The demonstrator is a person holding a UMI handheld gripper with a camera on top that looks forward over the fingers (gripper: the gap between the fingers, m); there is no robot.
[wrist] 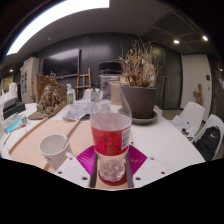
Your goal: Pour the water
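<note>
Progress: bottle (pixel 111 135) is held upright and lifted off the table; no tilt toward the cup (pixel 54 147) is seen, so pouring is judged not yet begun. Grasp done; carry, tilt and pour left.
Gripper: gripper (pixel 111 170) is closed narrowly on the bottle's lower part, both magenta pads (pixel 88 157) pressed against its sides.
Bottle: clear plastic, tall and cylindrical with a rounded shoulder; red-pink liquid fills roughly the middle portion, the upper part looks empty. Cap cannot be made out.
Cup: small, pale, open-topped, tapered; it stands on the table ahead and to the left of the fingers, apart from the bottle. Contents cannot be told.
Table: table (pixel 165 140) is white, smooth, round-edged, with a wood-toned band (pixel 28 147) across the left.
Beyond: dark, matte pot (pixel 138 100) with dry, wispy stems stands behind the bottle; crumpled white paper (pixel 78 110) lies near it.
Risk: smooth plastic is judged liable to slip while tilted.
</note>
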